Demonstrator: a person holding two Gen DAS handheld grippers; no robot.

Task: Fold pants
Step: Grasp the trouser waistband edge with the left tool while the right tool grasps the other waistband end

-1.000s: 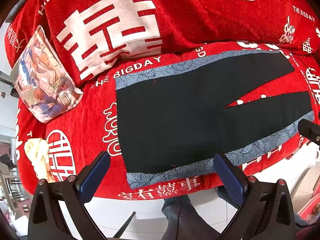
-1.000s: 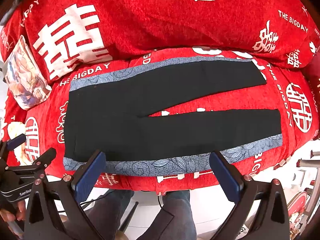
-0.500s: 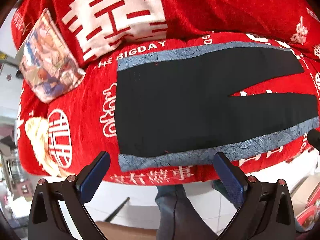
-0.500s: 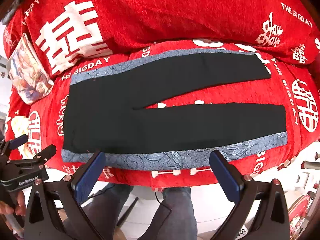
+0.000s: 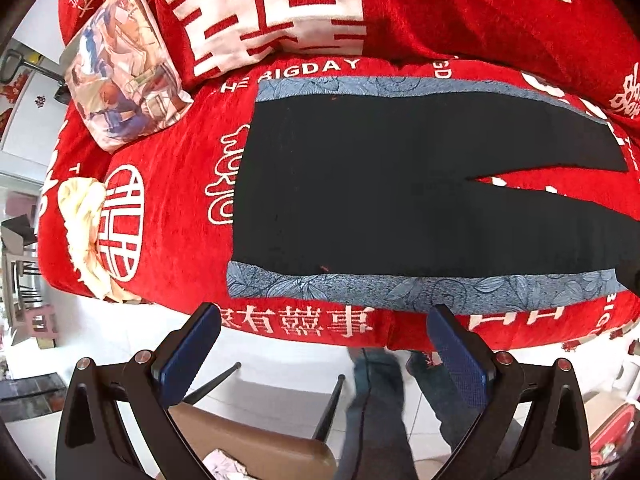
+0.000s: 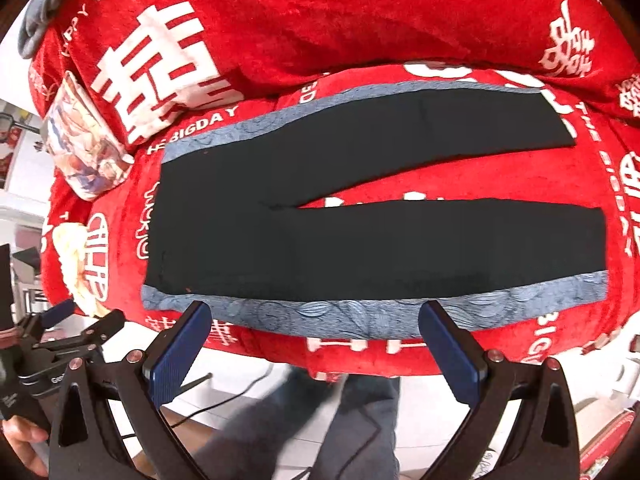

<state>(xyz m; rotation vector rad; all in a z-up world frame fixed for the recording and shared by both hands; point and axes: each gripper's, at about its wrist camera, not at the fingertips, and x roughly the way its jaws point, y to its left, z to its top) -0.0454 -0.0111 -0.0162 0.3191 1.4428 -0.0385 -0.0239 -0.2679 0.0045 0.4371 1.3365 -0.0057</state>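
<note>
- Right wrist view is showing one pair of pants (image 6: 360,208) lying flat, both cuffs included; one cushion (image 6: 86,148).
- Left wrist view is cutting the cuffs off.
- Left gripper (image 5: 324,356) and right gripper (image 6: 316,354): both gaping wide, holding nothing.

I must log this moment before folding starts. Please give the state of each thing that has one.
pants: unfolded, flat, legs apart
left gripper: open, empty
right gripper: open, empty
pillow: leaning on the sofa back

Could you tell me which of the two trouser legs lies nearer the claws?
The lower leg, along the sofa's front edge; the other leg lies by the backrest.
</note>
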